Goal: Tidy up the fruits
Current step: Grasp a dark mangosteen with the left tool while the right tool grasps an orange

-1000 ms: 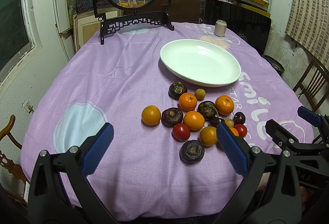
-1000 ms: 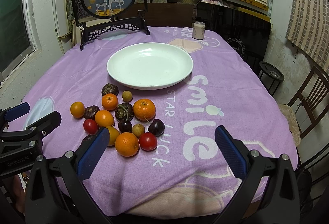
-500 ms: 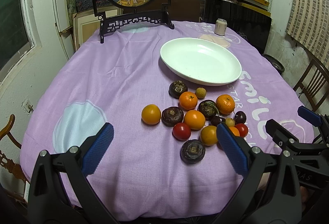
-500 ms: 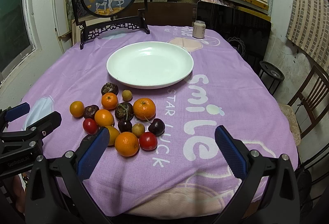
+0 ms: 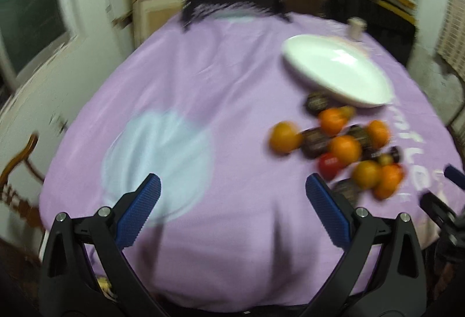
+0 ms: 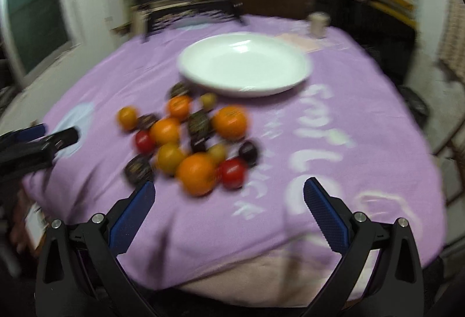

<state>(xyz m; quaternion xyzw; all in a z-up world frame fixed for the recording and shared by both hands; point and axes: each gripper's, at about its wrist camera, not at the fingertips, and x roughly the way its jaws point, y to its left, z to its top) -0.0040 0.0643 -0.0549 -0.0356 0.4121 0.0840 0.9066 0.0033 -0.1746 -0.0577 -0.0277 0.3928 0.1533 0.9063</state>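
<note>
Both cameras are swinging now, blurring the view; left gripper [image 5: 232, 200] and right gripper [image 6: 229, 206] are hanging released near the fruits [image 6: 189, 139], plate [image 6: 244, 67] remaining bare.

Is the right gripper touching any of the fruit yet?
Apart. In the right wrist view the right gripper hangs open over bare purple cloth, and the nearest fruit, the big orange, sits beyond its fingertips with cloth showing between them.
</note>
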